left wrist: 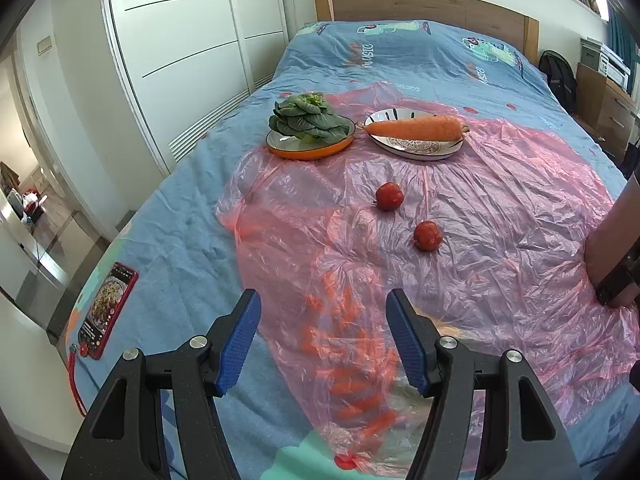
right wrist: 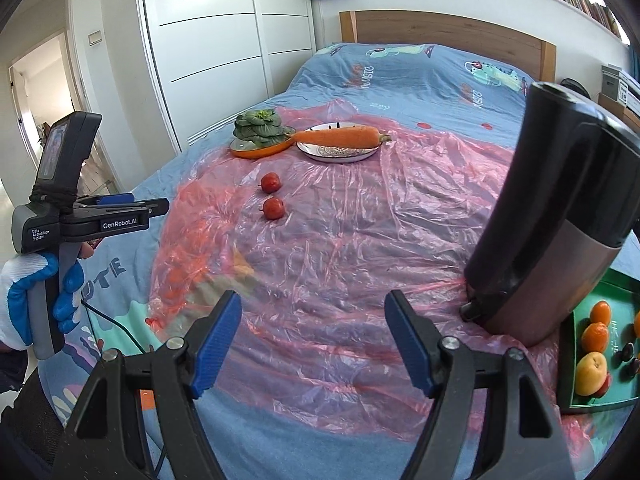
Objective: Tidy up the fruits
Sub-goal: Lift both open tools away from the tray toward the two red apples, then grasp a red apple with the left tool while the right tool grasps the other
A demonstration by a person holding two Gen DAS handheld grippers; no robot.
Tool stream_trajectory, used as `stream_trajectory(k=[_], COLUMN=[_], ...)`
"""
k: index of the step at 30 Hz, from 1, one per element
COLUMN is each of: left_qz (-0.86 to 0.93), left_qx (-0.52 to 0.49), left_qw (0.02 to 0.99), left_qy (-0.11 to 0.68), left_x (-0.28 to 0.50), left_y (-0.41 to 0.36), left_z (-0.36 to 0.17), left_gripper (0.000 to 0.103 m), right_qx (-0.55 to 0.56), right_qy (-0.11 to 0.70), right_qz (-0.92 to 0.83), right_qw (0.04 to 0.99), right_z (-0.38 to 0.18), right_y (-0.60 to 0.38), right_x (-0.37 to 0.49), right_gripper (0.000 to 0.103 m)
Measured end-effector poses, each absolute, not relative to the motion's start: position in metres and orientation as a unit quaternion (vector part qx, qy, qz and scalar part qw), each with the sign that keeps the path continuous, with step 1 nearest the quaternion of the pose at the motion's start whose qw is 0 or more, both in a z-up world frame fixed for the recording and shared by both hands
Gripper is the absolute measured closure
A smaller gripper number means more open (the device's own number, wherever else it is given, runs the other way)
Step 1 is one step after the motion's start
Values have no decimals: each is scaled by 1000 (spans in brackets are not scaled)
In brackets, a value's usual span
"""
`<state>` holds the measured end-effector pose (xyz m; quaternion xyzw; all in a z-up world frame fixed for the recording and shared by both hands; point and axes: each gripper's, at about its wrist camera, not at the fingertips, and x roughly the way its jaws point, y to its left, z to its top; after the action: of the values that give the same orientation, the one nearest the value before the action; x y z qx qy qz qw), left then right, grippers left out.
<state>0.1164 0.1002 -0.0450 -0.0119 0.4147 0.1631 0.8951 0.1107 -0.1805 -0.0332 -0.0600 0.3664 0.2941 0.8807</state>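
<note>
Both the left gripper [left wrist: 322, 336] and the right gripper [right wrist: 312, 336] hang released and empty over the pink plastic sheet [left wrist: 480, 208], two red fruits [left wrist: 389, 196] lying beyond them.

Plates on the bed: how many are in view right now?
2. The orange plate holding the leafy greens sits on the left; the patterned white plate under the carrot sits beside it, on the right.

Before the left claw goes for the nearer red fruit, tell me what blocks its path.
Nothing visible does. Between the open left claw and the nearer red fruit lies only the crinkled pink plastic sheet; the other red fruit sits farther back.
</note>
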Motion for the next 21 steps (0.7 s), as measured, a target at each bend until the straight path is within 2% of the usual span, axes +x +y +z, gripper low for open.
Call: stream_trajectory(k=[21], left_qz=[132], left_qx=[-32], left_qw=[896], left_qy=[423], left_x=[191], left_y=[134], left_z=[-83], left_gripper=[44], right_qx=[-47], right_qy=[390], right_qz=[351], right_qw=[850], right_z=[-91], right_y=[-89], right_x=[187], right_gripper=[0])
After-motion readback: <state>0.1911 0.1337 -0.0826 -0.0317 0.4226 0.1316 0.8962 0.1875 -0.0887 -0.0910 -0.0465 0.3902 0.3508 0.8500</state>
